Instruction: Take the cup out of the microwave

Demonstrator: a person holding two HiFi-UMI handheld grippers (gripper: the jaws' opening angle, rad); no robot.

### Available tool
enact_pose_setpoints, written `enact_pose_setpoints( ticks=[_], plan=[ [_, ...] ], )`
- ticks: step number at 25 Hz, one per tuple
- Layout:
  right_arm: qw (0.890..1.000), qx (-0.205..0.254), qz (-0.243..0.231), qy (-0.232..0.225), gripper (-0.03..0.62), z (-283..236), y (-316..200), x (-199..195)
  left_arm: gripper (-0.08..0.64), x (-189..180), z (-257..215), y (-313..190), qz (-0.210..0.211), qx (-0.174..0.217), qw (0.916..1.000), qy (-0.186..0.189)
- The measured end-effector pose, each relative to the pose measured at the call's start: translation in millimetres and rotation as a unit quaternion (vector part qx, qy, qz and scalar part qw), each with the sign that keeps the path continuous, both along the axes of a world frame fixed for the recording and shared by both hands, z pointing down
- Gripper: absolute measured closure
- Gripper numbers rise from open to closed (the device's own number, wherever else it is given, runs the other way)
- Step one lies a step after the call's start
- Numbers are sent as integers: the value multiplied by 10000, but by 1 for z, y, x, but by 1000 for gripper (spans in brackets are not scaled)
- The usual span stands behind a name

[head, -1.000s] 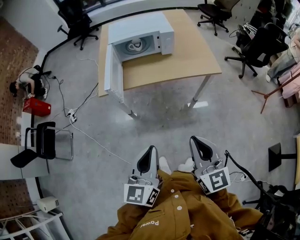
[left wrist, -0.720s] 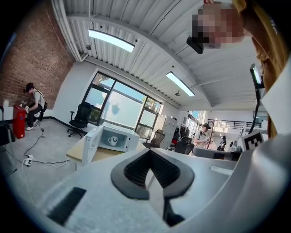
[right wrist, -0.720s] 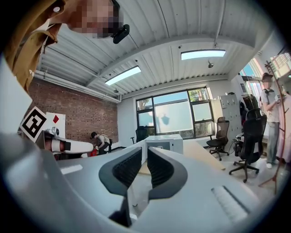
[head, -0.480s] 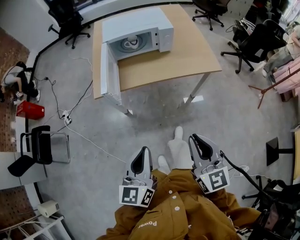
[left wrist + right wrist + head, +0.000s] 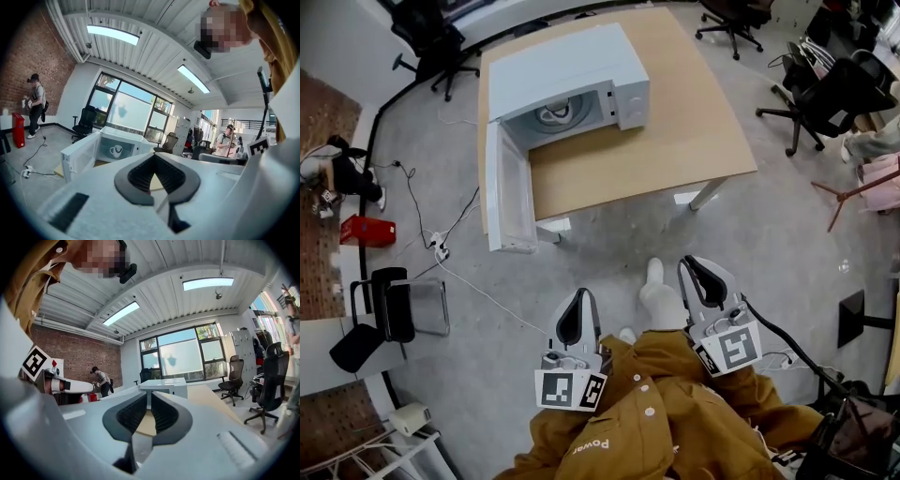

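A white microwave (image 5: 567,61) stands on the wooden table (image 5: 675,141), its door (image 5: 508,202) swung wide open past the table's front edge. The white cup (image 5: 555,114) sits on the turntable inside; the left gripper view shows the cup (image 5: 116,150) too, far ahead. My left gripper (image 5: 580,294) is held near my body, well short of the table. Its tips (image 5: 154,155) meet, with nothing between them. My right gripper (image 5: 690,264) is level beside it. Its jaws (image 5: 149,393) are closing, a thin slit remains, and nothing is between them. The microwave (image 5: 164,383) lies straight ahead.
Office chairs stand right of the table (image 5: 830,89) and behind it (image 5: 427,33). A black chair (image 5: 394,305), a power strip with cables (image 5: 441,248) and a red box (image 5: 364,230) lie on the floor to the left. A person (image 5: 35,105) stands by the brick wall.
Both grippers have been carried forward with my steps. The table and open microwave now sit closer and lower in the head view. The cup has not moved.
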State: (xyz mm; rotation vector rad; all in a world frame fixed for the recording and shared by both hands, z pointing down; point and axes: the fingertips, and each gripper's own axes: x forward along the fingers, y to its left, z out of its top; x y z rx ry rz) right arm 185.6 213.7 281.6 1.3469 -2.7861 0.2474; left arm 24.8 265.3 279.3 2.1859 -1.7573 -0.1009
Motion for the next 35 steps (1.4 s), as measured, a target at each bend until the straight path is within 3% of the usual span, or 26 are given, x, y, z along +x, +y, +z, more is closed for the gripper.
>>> enact_pose_setpoints(
  ticks=[7,17,26,35],
  plan=[
    [9996,-17,-239,-124,558,-15,-99,14,557,17,-16,-92,-229,-48,9997,-57],
    [9977,-190,-596,-262,560,-6,-163,-6,556,8,-13,-144,-491,-207,9985,-141],
    [9968,282,-723,-169,540,-24,-207,-60,555,-16,-23,-199,-328,143,9993,-97],
    [9960,278,-845,-66,538,-19,-228,-124,556,-66,-20,-209,-366,127,9992,-32]
  ],
)
